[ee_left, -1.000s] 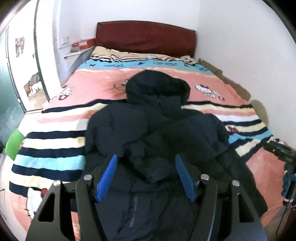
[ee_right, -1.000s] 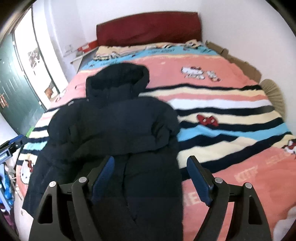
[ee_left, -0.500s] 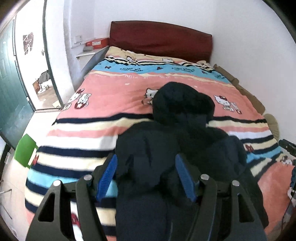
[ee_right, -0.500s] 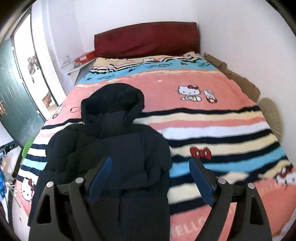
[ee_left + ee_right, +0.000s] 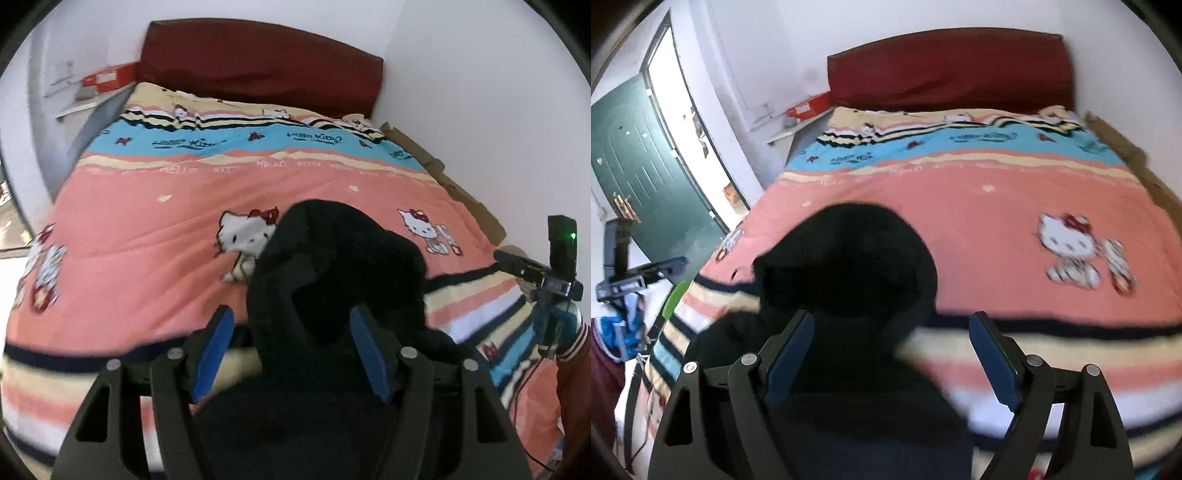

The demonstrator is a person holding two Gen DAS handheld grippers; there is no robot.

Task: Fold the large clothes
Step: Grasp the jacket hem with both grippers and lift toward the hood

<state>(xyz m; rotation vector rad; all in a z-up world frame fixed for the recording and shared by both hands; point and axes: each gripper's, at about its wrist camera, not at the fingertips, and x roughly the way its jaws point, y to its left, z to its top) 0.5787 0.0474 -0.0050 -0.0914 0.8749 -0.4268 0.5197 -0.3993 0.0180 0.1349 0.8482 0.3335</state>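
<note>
White walls and a dark red headboard [image 5: 258,62] frame a bed [image 5: 147,206] covered by a striped cartoon-cat quilt. On it lies a black hooded jacket [image 5: 332,266], its hood pointing toward the headboard and its body running back toward the foot edge, nearer the bed's left side in the right wrist view. The left hand-held gripper [image 5: 291,350] hangs with its blue pads spread wide around the hood's base, clamping nothing. The right hand-held gripper [image 5: 892,363] is likewise open, over the jacket's [image 5: 846,266] shoulder area. Both seem placed at the top of the jacket, probably to grasp it there for a fold.
</note>
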